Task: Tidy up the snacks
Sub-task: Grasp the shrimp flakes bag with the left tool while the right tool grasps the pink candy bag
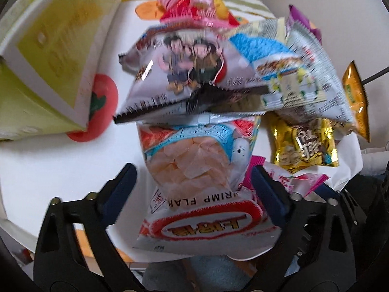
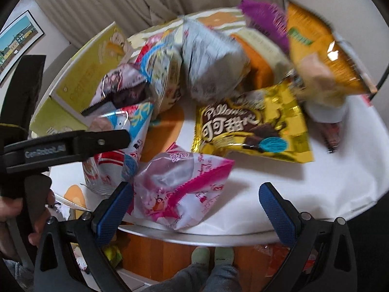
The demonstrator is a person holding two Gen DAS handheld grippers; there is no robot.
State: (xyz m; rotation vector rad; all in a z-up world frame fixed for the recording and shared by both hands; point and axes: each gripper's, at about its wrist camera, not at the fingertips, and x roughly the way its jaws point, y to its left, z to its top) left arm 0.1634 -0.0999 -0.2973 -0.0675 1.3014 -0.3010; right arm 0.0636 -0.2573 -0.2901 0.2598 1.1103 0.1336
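My left gripper (image 1: 194, 189) is open, its blue pads on either side of a shrimp flakes bag (image 1: 194, 170) without pinching it. Behind that bag lies a grey bag with two cartoon figures (image 1: 184, 65), then a red and pink bag (image 1: 194, 9). A gold chocolate bag (image 1: 306, 146) lies to the right. My right gripper (image 2: 194, 209) is open and empty at the table's near edge, with a pink and white bag (image 2: 180, 189) lying between its fingers. The gold bag (image 2: 252, 126) lies beyond. The left gripper (image 2: 73, 143) crosses the right wrist view at the left.
A yellow-green box (image 1: 48, 60) stands open at the left of the round white table (image 2: 316, 189); it also shows in the right wrist view (image 2: 80, 77). An orange bag (image 2: 321, 51), a purple-edged bag (image 2: 265, 19) and a grey bag (image 2: 214, 63) pile at the back right.
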